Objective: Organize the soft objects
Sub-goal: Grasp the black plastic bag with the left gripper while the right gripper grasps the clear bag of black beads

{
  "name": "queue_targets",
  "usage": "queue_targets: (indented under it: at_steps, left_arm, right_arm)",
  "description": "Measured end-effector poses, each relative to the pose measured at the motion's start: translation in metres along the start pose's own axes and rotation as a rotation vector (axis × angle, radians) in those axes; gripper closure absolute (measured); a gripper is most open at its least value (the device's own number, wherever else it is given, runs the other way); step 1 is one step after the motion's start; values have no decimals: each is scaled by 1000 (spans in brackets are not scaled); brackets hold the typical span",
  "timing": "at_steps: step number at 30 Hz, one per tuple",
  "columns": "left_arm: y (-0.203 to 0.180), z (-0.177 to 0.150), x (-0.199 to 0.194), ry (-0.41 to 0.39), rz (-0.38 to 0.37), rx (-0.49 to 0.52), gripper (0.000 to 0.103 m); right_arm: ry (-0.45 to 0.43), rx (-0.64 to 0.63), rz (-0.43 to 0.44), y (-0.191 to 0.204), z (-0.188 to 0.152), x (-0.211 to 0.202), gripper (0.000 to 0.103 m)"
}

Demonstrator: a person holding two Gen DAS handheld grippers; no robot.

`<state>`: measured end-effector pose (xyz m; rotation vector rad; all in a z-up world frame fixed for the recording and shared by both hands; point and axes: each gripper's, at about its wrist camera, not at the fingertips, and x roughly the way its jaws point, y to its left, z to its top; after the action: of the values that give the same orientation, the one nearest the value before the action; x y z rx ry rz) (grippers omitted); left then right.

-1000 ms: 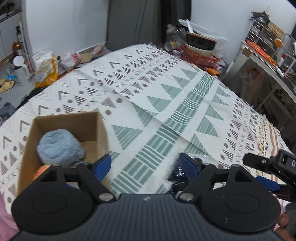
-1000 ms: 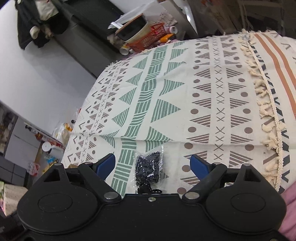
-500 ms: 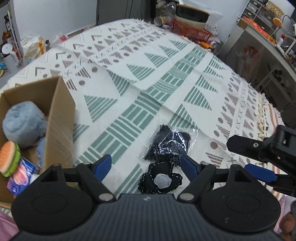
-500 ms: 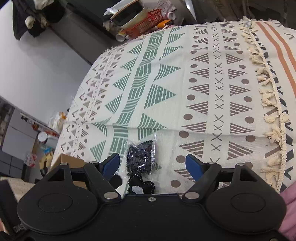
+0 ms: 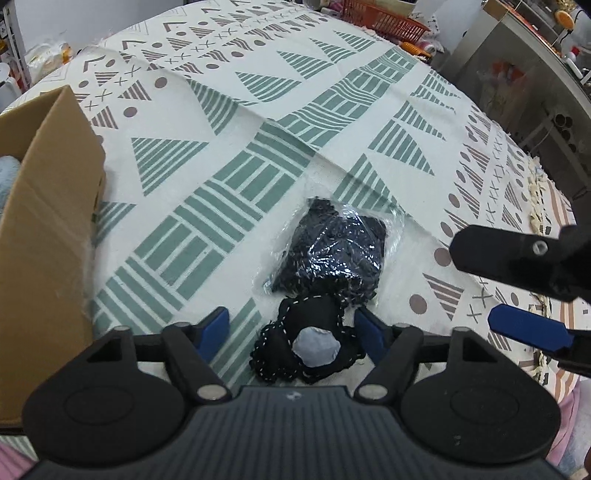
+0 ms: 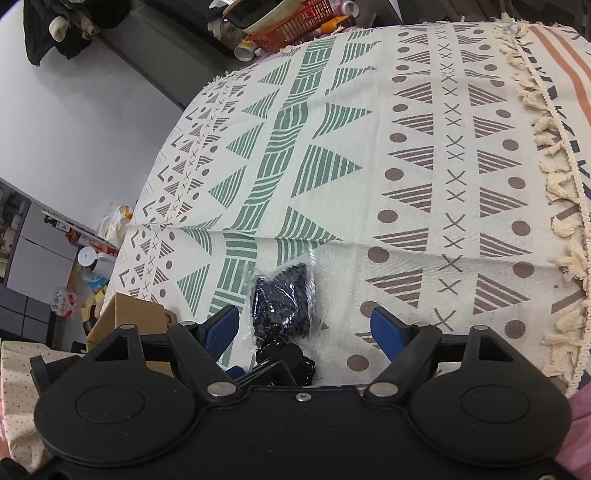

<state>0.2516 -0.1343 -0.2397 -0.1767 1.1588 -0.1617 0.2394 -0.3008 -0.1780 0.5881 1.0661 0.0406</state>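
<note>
Black pouch (image 5: 306, 341) lies between released left jaws; bagged black item (image 5: 332, 251) beyond, cardboard box (image 5: 44, 229) leftward.

A lived-in home was shown: a patterned fringed cloth (image 6: 424, 155) was spread over the surface, and an orange basket (image 5: 384, 16) with bottles was seen behind.

Patterned cloth (image 5: 258, 122) covers surface; on it: cardboard box (image 5: 48, 229); bagged black item (image 5: 332, 247); black pouch (image 5: 306, 343).

You have a patterned cloth (image 5: 280, 122) covering the table, a grey wall (image 6: 74, 122) at far left, and a steel counter (image 5: 517, 66) far right.
</note>
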Motion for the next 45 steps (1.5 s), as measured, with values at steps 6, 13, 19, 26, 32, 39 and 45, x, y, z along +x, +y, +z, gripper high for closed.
queue_targets:
  at_steps: [6, 13, 19, 26, 32, 39, 45]
  left_arm:
    - [10, 2, 4, -7, 6, -28, 82]
    - [26, 8, -15, -60, -20, -80, 86]
    - [43, 15, -24, -90, -27, -134, 86]
    - [53, 23, -32, -136, -37, -148, 86]
    - [62, 26, -34, -158, -40, -153, 86]
    - [63, 28, -30, -156, -42, -147, 86]
    - [67, 29, -41, -191, -19, -150, 86]
  right_arm:
    - [24, -18, -4, 3, 0, 14, 25]
    - [57, -8, 20, 10, 0, 30, 25]
    - [68, 3, 9, 14, -1, 41, 25]
    - [82, -21, -36, 23, -4, 57, 25]
    - [89, -37, -92, 28, -4, 76, 25]
    - [65, -77, -102, 34, -8, 84, 62]
    - [12, -99, -80, 40, -10, 66, 68]
